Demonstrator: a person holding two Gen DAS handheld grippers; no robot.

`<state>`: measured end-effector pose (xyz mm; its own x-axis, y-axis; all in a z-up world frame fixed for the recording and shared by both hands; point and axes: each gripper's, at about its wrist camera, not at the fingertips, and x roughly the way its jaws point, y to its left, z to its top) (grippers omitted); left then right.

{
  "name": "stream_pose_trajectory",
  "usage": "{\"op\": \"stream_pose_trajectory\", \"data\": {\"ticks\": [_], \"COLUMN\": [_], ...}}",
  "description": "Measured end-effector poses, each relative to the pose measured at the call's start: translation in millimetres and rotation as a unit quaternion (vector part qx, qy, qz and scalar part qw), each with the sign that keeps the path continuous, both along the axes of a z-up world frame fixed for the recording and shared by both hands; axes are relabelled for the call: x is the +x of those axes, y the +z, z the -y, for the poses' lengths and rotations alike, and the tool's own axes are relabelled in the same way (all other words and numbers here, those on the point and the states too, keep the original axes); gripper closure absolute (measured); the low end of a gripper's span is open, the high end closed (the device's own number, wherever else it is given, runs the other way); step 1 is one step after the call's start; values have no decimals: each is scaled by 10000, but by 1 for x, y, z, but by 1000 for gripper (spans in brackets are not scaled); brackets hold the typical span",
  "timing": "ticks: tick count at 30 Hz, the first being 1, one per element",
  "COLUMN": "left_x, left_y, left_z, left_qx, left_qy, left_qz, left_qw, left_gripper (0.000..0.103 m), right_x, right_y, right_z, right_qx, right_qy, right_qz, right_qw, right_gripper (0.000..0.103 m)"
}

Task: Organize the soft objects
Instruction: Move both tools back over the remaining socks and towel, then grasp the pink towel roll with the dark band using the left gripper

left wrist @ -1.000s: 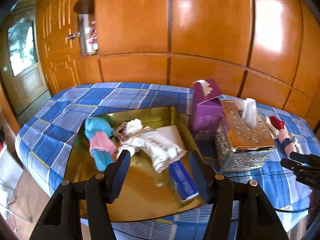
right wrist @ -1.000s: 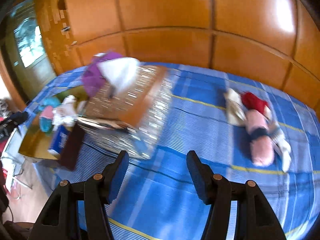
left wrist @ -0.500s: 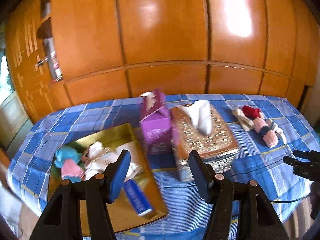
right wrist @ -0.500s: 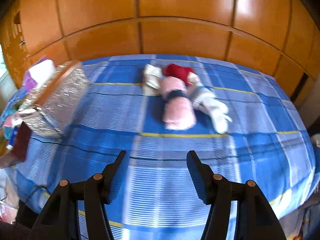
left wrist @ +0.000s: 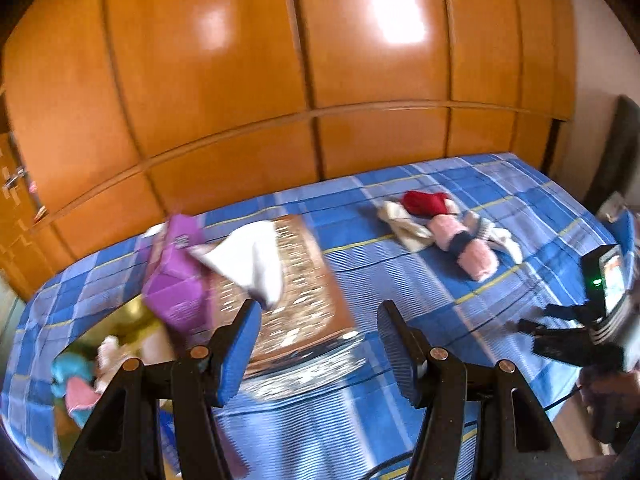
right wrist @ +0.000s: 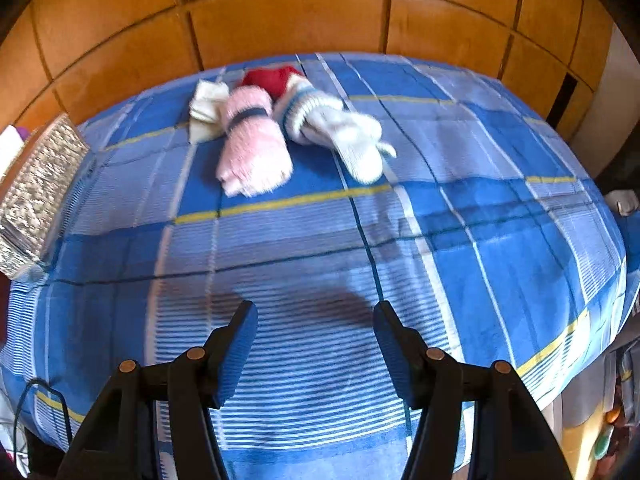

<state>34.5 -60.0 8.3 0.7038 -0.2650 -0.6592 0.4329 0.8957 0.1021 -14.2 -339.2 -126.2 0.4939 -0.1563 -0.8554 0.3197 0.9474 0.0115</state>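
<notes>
Both views have swung rightward from the gold tray (left wrist: 120, 328) toward the sock pile (right wrist: 276, 128) on the blue plaid bedspread (right wrist: 460, 220). The socks lie well ahead of the right gripper (right wrist: 314, 344), whose jaws stand apart, empty, angled downward. The left gripper (left wrist: 318, 344) is likewise parted and empty above the tissue box (left wrist: 296, 300).
</notes>
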Motion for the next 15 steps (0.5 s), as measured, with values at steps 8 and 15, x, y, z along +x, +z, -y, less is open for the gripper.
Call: {"op": "stream_pose_trajectory", "data": {"ticks": [8, 15], "left_x": [21, 53], "left_y": [-13, -37], "left_z": [57, 120], "left_qx": [-147, -341], "left_qy": [-549, -877], "left_qz": [-580, -1287], "left_qw": [9967, 9872], "left_gripper": [42, 43], "right_x": [-3, -5], "right_y": [-3, -6], "right_z": [-6, -9], "right_qx": [-94, -125], "right_qy": [97, 238], "right_qz": [173, 331], "right_qw": [9998, 9991], "right_gripper": [37, 26]}}
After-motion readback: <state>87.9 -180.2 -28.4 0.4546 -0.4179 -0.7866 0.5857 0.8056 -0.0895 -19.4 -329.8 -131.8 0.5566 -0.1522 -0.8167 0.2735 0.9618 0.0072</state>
